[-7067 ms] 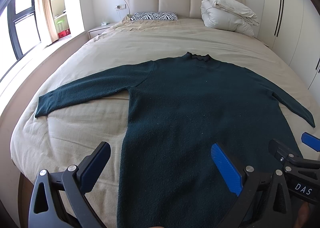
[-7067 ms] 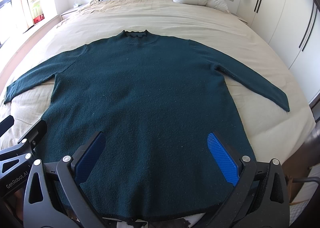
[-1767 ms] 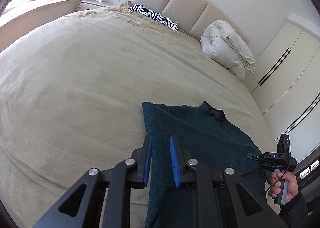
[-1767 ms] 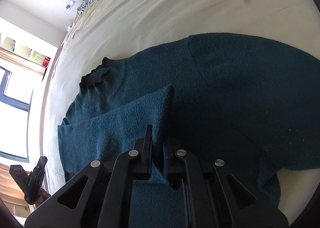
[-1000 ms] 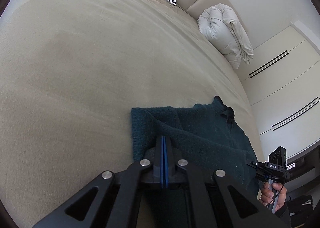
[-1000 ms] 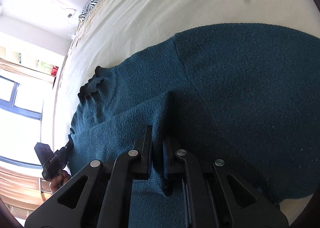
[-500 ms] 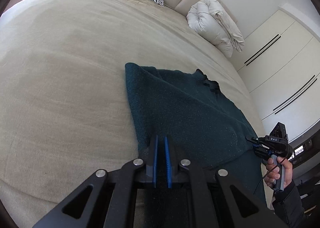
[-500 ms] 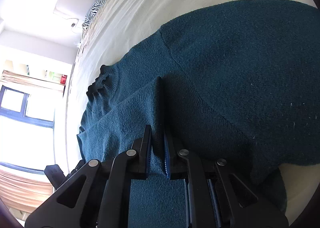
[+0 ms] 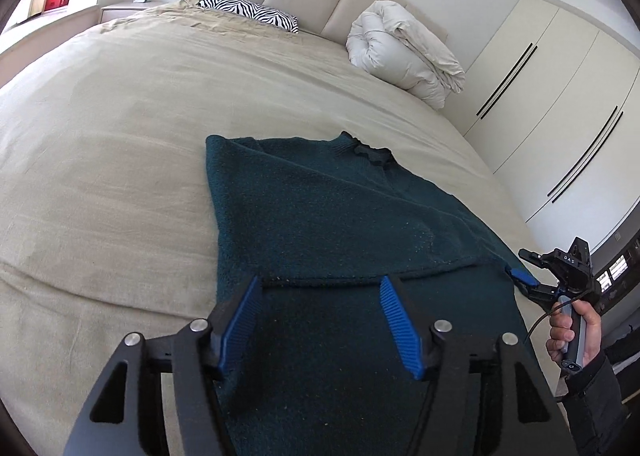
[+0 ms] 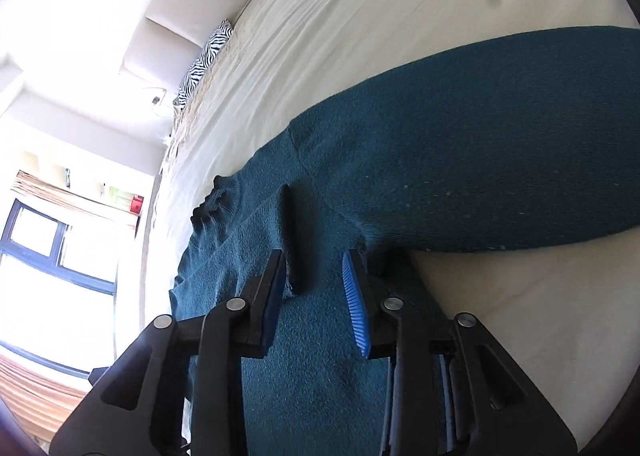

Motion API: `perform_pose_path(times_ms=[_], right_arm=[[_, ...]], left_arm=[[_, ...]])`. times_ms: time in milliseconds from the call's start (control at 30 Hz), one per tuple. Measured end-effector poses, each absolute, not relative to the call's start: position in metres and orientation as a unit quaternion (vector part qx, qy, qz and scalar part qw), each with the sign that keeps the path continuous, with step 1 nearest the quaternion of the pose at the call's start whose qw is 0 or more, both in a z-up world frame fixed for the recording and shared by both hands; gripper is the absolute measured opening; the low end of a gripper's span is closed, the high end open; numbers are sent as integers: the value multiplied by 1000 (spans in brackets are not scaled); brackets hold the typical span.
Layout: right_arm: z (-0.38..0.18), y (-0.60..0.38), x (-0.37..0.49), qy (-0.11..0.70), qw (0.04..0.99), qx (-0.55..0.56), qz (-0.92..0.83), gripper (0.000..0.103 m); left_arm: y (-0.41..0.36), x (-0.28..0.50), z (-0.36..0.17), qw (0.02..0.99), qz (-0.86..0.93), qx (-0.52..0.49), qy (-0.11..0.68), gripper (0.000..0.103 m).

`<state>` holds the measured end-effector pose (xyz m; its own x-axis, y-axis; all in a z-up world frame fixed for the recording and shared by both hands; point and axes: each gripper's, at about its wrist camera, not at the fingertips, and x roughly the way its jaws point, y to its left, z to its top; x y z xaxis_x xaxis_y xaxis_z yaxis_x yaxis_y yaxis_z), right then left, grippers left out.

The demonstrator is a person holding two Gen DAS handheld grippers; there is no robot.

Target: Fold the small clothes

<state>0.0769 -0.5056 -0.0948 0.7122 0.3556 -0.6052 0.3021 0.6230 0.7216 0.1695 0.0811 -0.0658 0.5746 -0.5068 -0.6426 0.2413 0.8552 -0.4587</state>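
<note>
On the beige sheeted bed (image 9: 120, 160) lies a dark teal knitted sweater (image 9: 320, 216), partly folded; left gripper (image 9: 320, 316) and right gripper (image 10: 316, 292) are opening, empty. Soft, limp knit: pinch doubled edges

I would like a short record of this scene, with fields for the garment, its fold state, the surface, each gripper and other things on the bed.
garment: dark green sweater
fold state: left sleeve side folded over the body; right sleeve still spread out
surface: beige bed
left gripper: jaws opening, nothing between the pads
right gripper: jaws opening, just above the sweater
other things: zebra pillow, rolled white duvet
</note>
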Motion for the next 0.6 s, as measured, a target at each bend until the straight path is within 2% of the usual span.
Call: perform_pose_path(times_ms=[67, 333, 600], right_arm=[[-92, -532, 41, 349, 819, 455, -12, 54], [-131, -653, -81, 264, 758, 584, -122, 53], [-154, -720, -97, 177, 713, 659, -160, 50]], left_arm=[[68, 160, -64, 869, -226, -166, 409, 65], [26, 142, -73, 836, -253, -209, 439, 66], [9, 142, -69, 827, -254, -219, 452, 66]])
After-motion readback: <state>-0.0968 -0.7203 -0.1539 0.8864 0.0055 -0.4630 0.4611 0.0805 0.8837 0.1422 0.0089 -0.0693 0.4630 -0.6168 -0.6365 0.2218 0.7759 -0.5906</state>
